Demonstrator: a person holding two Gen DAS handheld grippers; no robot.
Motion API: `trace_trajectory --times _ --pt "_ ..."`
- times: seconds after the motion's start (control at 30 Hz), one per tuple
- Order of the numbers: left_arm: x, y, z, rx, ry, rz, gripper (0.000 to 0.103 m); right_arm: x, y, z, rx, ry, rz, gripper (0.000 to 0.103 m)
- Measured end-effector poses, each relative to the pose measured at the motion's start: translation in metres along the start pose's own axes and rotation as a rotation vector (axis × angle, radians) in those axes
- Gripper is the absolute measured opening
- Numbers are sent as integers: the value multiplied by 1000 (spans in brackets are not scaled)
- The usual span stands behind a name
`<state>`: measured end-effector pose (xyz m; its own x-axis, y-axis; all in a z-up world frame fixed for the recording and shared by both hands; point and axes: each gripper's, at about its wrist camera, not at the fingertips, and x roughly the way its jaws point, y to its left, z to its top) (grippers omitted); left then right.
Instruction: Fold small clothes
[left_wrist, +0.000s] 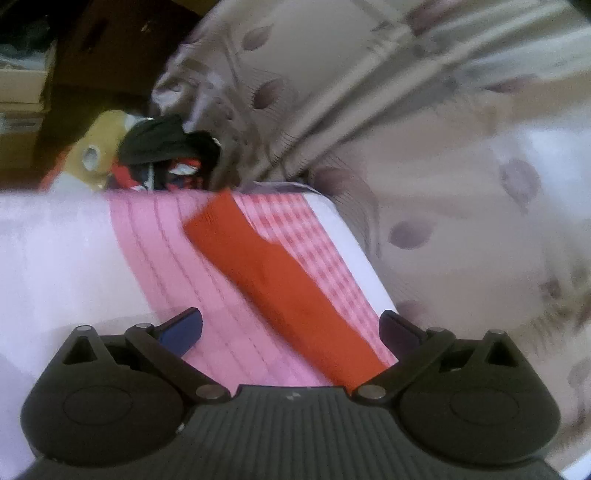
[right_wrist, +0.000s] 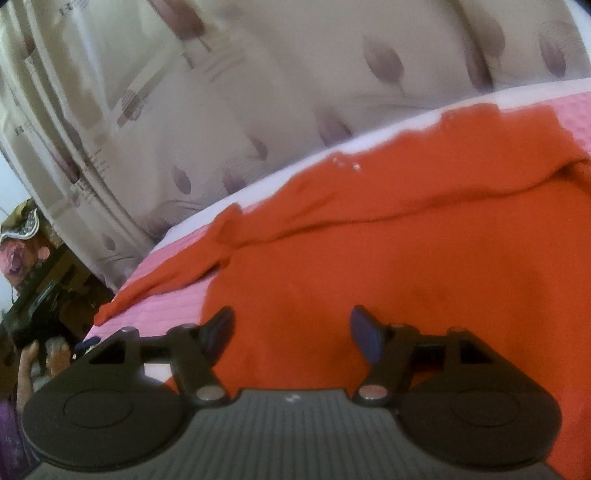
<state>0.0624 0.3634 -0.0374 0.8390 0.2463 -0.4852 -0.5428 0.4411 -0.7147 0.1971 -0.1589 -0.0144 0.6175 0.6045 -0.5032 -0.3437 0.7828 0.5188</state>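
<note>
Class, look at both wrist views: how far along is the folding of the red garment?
Done: the red garment lies on the pink cloth, with one fold across its body. In hand: nothing; the left hand-held gripper and right hand-held gripper are both open above it. Left: the sleeve still stretches out flat, so more folding remains.

We are in a home, most likely a bedroom or living room. A long beige curtain (left_wrist: 295, 92) printed with mauve leaf shapes hangs in folds just behind the work surface, which is covered by a pink and white checked cloth (left_wrist: 155, 258). At the far left we see a loose heap of dark and red clothes (left_wrist: 166, 155) beside a yellow soft toy (left_wrist: 99, 144), with cardboard boxes (left_wrist: 22, 85) stacked further back.
</note>
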Motion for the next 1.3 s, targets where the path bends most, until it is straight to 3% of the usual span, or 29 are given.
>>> trace_trajectory --times 0.13,0.2,0.23,0.27,0.3,0.43,0.6,0.73,0.9,0.93,1.07,1.17,1.3 --pt "21 0 21 17 3 21 98 0 10 -4 -60 0 1 70" --pt "30 -2 25 30 -3 13 83 0 9 -5 -61 -2 4 70" --pt "36 1 25 24 10 -5 35 0 8 -4 -56 -4 7 70" --pt "46 7 26 7 59 -15 9 0 7 -4 -49 -7 10 70" --pt "53 11 25 -23 84 6 1 0 6 -4 -39 -12 14 70" --pt "39 -17 26 65 -6 -15 2 -6 -4 -4 22 -48 44 70" --pt "-3 -113 19 218 -58 -190 2 -29 -25 -1 178 -123 78 70" --pt "-35 -211 -15 375 -45 -342 2 -58 -41 1 243 -169 72 70" --pt "-48 -315 -93 487 63 -496 2 -90 -62 4 179 -212 -27 70" --pt "-48 -333 -113 502 93 -525 2 -94 -68 2 177 -252 -29 70" --pt "-44 -386 -197 594 193 -601 2 -109 -97 -8 224 -270 -49 70" --pt "-34 -409 -262 656 285 -621 2 -118 -118 -15 290 -289 -34 70" --pt "-5 -421 -342 732 405 -587 2 -124 -139 -20 381 -317 24 70"
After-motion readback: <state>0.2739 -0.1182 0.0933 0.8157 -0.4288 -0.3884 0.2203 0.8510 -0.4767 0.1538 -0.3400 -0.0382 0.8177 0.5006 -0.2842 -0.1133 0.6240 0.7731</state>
